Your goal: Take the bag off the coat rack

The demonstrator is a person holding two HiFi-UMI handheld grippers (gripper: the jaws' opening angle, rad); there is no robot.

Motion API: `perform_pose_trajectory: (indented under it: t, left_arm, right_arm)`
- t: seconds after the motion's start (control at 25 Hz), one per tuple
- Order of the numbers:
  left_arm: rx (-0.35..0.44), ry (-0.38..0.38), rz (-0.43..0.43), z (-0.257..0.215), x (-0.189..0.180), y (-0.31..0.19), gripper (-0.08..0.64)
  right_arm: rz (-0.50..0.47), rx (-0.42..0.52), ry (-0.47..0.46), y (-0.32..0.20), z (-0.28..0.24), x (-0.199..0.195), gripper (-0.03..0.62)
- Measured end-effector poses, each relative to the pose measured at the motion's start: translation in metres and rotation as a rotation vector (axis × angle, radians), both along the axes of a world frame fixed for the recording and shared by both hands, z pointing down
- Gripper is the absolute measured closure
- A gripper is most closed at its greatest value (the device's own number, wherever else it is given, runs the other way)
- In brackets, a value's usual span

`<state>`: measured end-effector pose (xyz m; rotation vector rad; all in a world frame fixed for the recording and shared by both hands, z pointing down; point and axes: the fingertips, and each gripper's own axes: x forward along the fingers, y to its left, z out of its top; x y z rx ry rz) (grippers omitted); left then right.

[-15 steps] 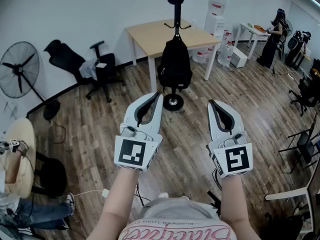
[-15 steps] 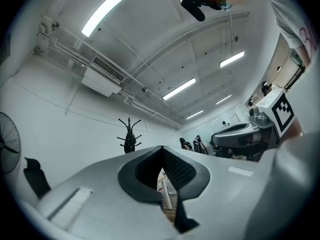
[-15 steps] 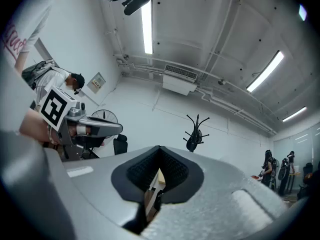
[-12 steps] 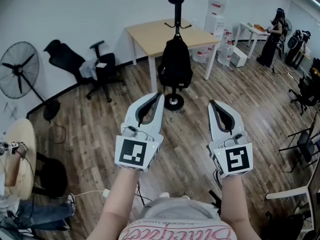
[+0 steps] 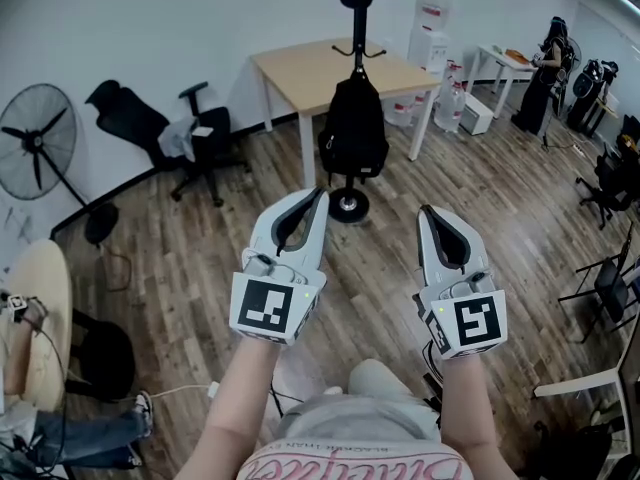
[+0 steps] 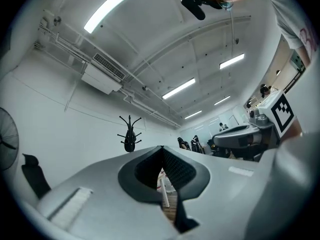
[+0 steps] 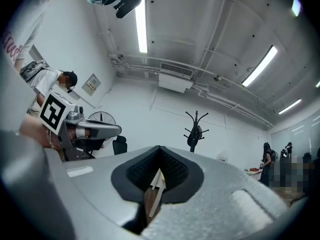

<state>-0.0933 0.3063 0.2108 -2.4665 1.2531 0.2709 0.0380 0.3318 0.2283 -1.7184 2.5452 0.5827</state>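
Observation:
A black backpack [image 5: 353,126] hangs on the black coat rack [image 5: 357,13], which stands on a round base [image 5: 347,204] in front of a wooden table. My left gripper [image 5: 316,194] is held up short of the rack's base, jaws shut and empty. My right gripper [image 5: 426,210] hovers beside it to the right, also shut with nothing in it. In the left gripper view the coat rack's top [image 6: 129,134] shows far off above the shut jaws. The right gripper view shows the coat rack's top [image 7: 196,130] the same way. The bag is hidden in both gripper views.
A light wooden table [image 5: 340,70] stands behind the rack. An office chair [image 5: 198,133] and a floor fan [image 5: 40,155] are at the left. A water dispenser [image 5: 430,38] and a standing person [image 5: 548,76] are at the back right. A seated person [image 5: 30,368] is at the lower left.
The view has shifted slightly, and the rack and bag sit a touch further right. Both grippers have kept their places, still shut.

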Motion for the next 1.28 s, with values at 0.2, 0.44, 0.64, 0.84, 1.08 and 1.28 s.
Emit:
perform_pose_trajectory:
  t: [0.2, 0.44, 0.64, 0.84, 1.08, 1.28]
  left_arm:
    - [-0.055, -0.012, -0.027, 0.011, -0.003, -0.019, 0.543]
    - [-0.062, -0.011, -0.021, 0.023, 0.009, -0.069, 0.543]
    - [-0.104, 0.000, -0.025, 0.037, 0.023, -0.131, 0.543]
    - [-0.137, -0.005, -0.038, 0.039, 0.038, -0.194, 0.543]
    - [-0.165, -0.002, -0.070, 0.040, 0.056, -0.261, 0.543]
    - [-0.172, 0.007, -0.090, 0.040, 0.072, -0.307, 0.543]
  right_arm:
    - [0.003, -0.005, 0.029, -0.017, 0.006, 0.000, 0.589]
    - [0.014, 0.003, 0.011, -0.065, 0.011, 0.019, 0.589]
    - [0.014, -0.009, -0.015, -0.128, 0.017, 0.039, 0.589]
    - [-0.002, -0.037, -0.038, -0.192, 0.023, 0.053, 0.589]
    - [-0.024, -0.067, -0.054, -0.261, 0.024, 0.076, 0.589]
    - [-0.045, -0.081, -0.041, -0.307, 0.027, 0.092, 0.589]
